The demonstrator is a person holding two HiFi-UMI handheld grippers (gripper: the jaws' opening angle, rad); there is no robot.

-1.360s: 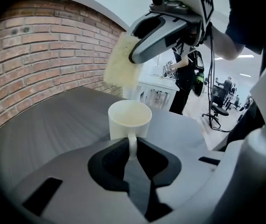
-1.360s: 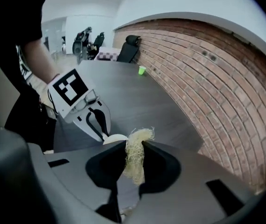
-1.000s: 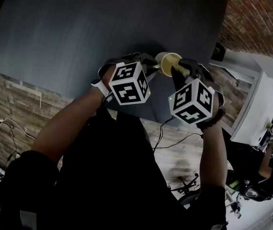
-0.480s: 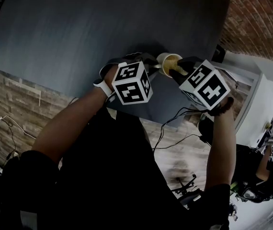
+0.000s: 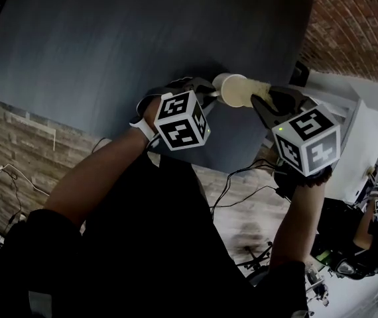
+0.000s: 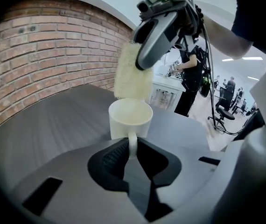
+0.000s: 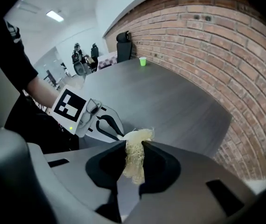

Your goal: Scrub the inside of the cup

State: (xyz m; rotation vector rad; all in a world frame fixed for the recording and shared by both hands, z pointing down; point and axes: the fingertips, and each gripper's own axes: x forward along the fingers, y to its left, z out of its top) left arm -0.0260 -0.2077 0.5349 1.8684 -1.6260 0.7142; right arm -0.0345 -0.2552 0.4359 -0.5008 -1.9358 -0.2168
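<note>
The cup (image 6: 130,118) is held by its handle in the L gripper (image 6: 132,148). The jaws are closed narrow onto the handle, w/ the cup body just beyond the tips and the mouth up. The scrubber (image 7: 134,160), a pale fibrous pad, is clamped betw. the jaws of the R gripper (image 7: 134,147). Its free end hangs right at the cup's rim; whether it touches can't be told. The cup is placed nr the near edge of the table (image 5: 109,45), twd its right-hand corner. Whether its base is set on the top can't be told.

The L forearm (image 5: 103,171) is run up from lower left, w/ the gripper angled down and fwd. The R gripper is pitched steeply down over the cup from the right, its marker cube (image 5: 306,140) carried out past the table's edge.

Only in the left gripper view are the handle in the jaws and the scrubber over the mouth seen. In the right gripper view the cup isn't made out. A small green cup (image 7: 143,62) at the table's far edge and the brick wall (image 7: 226,55) along its side are shown there instead.
</note>
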